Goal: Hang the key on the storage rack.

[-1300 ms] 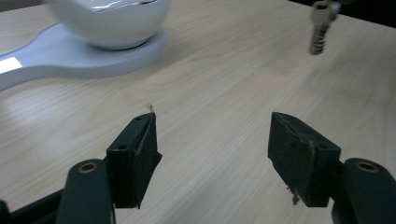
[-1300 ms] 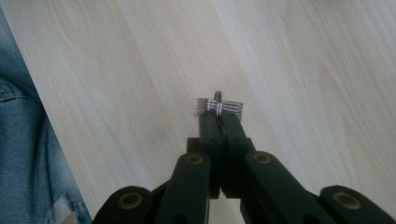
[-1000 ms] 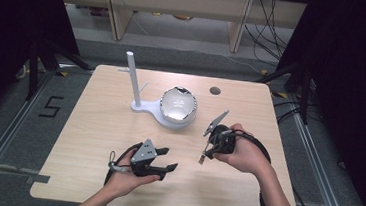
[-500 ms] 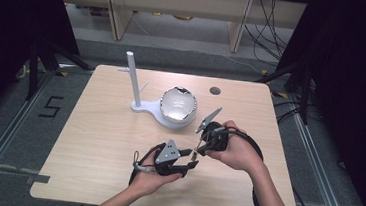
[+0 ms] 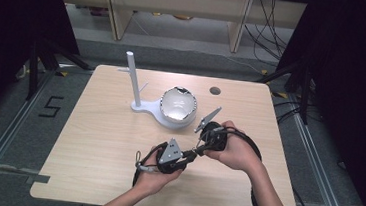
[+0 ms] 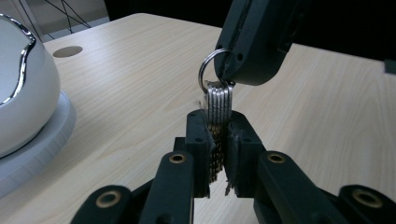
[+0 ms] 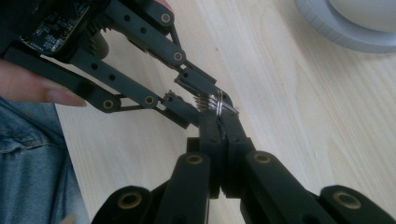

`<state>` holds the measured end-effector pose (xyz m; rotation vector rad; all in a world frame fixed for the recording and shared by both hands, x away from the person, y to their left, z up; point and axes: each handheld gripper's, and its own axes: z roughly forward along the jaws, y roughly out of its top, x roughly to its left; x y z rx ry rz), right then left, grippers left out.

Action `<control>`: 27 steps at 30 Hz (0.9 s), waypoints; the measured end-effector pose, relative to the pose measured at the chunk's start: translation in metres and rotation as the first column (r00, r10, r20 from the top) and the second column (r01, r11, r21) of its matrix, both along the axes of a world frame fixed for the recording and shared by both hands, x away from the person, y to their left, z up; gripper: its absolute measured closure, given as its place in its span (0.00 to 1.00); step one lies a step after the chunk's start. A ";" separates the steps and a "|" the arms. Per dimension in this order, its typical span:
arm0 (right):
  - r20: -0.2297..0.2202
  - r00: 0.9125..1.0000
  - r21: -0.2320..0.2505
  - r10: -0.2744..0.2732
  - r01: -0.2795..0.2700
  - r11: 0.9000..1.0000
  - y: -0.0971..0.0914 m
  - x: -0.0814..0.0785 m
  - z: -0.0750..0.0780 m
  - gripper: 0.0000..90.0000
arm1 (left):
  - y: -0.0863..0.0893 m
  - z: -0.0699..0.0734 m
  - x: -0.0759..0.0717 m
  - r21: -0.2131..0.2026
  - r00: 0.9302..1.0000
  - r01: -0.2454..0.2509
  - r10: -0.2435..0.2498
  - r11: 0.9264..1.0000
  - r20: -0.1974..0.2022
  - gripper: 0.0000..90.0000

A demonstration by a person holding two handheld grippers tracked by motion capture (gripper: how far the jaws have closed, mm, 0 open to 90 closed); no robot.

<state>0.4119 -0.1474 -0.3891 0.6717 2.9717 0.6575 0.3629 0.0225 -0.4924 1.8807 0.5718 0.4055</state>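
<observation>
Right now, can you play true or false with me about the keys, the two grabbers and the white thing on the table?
1. The left gripper has its jaws shut on the bunch of keys. True; they have just been closing, with the keys between them.
2. The right gripper holds the key ring. True.
3. The keys lie flat on the table. False: both grippers hold them above it.
4. The white stand with the tall post sits at the table's near edge. False: it is on the far half, beside the round white bowl.
5. The right gripper touches the bowl. False: it is apart from it.
</observation>
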 end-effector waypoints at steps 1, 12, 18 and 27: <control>-0.001 1.000 0.003 -0.005 0.005 1.000 0.000 0.000 0.000 1.00 | 0.001 0.002 -0.001 0.025 1.000 -0.007 0.007 1.000 0.004 0.89; 0.090 0.992 0.181 -0.093 0.075 0.981 -0.020 -0.004 0.002 0.80 | 0.028 0.017 0.006 0.057 0.999 -0.051 0.050 0.997 0.008 0.90; 0.151 0.951 0.338 -0.269 0.206 0.918 -0.067 -0.008 -0.022 0.75 | 0.072 0.024 0.011 0.089 0.993 -0.120 0.119 0.989 0.013 0.90; 0.149 0.857 0.485 -0.493 0.371 0.792 -0.121 -0.023 -0.071 0.70 | 0.123 0.042 0.025 0.124 0.974 -0.224 0.218 0.967 0.059 0.90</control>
